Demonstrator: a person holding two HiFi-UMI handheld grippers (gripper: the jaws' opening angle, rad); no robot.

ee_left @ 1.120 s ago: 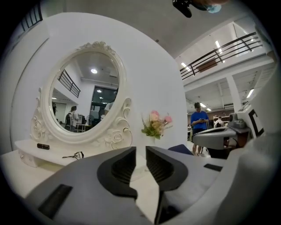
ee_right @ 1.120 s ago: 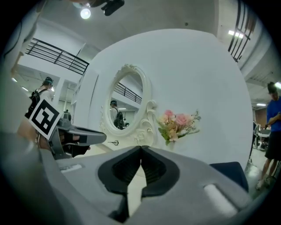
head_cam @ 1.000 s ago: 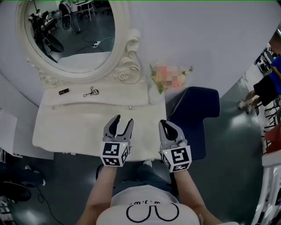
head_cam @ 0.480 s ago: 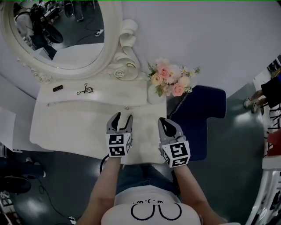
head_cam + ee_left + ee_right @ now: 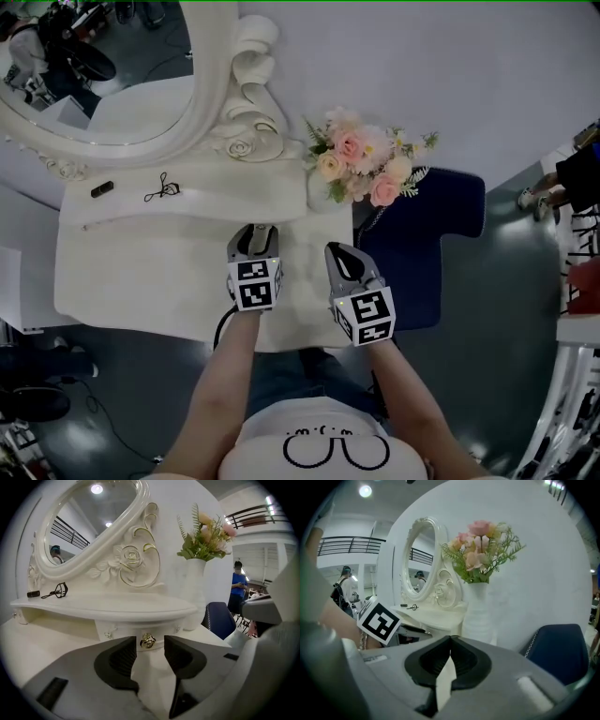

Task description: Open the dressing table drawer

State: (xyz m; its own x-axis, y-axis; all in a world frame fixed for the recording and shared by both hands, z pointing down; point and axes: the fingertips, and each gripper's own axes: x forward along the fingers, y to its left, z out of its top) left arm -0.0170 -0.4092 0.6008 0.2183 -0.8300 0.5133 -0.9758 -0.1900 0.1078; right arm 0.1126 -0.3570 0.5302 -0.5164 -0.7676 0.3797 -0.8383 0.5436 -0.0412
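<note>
Currently, the left tongs are positioned over the cream-white dressing-table tabletop and point toward its far side. Their jaws stand well apart and have just been closing. In the left gripper view, the small gold metal drawer knob shows in the gap between the jaw tips, just beyond them, and the pads do not press on it. The knob is mounted on the narrow white drawer front, which lies beneath the right part of the curved white raised shelf. The drawer is closed.

The right tongs are held just to the right of the left tongs, near the tabletop's right edge. Their jaws are fully together, with nothing between them.

An oval mirror in a carved white frame rises at the far side of the shelf. A black eyelash curler and a small black stick-shaped object lie on the shelf's left part. A white vase of pink and cream flowers stands at the far right corner. A dark blue upholstered chair stands to the right of the tabletop.
</note>
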